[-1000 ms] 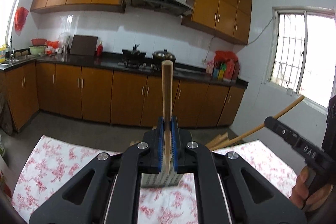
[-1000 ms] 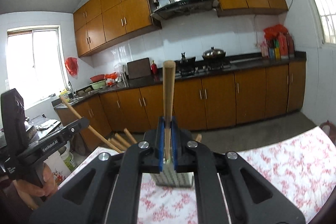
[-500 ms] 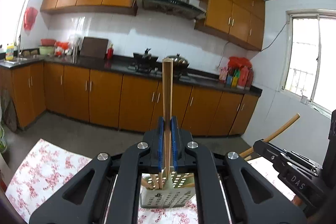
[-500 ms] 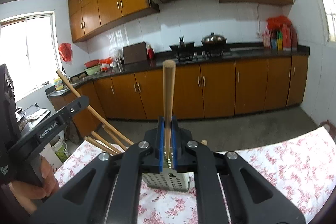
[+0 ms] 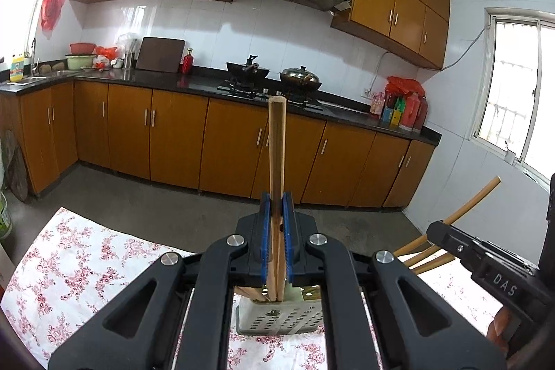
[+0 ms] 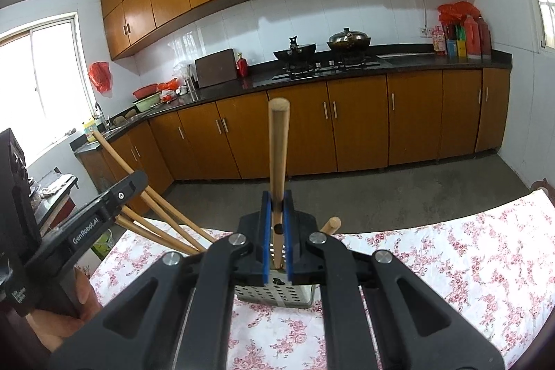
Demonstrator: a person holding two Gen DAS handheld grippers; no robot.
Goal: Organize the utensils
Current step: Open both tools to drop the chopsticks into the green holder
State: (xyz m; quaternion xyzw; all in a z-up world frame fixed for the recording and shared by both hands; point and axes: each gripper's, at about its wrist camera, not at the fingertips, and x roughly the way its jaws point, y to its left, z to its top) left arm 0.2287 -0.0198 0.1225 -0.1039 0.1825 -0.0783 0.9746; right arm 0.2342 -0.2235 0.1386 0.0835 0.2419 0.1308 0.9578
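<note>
A perforated metal utensil holder (image 5: 277, 318) (image 6: 274, 295) stands on the flower-patterned tablecloth (image 5: 79, 259), just beyond both grippers. My left gripper (image 5: 276, 207) is shut on an upright wooden stick (image 5: 276, 144), whose lower end dips into the holder's mouth. My right gripper (image 6: 276, 207) is shut on a round wooden stick (image 6: 277, 155), its lower end also down inside the holder. Each gripper shows in the other's view: the right one (image 5: 485, 269) with its slanted stick (image 5: 478, 198), the left one (image 6: 104, 214) with its stick (image 6: 114, 155). Several more sticks (image 6: 152, 227) lean out of the holder.
The table's far edge (image 6: 433, 224) lies just behind the holder, with bare floor (image 5: 156, 200) beyond. Brown kitchen cabinets (image 5: 180, 134) and a dark counter with pots (image 6: 347, 39) line the far wall. A person's hand (image 6: 62, 318) grips the left tool.
Both grippers have sunk and moved forward toward the holder, which now looks larger and closer. The two held sticks have come down so that their lower ends reach into it.
</note>
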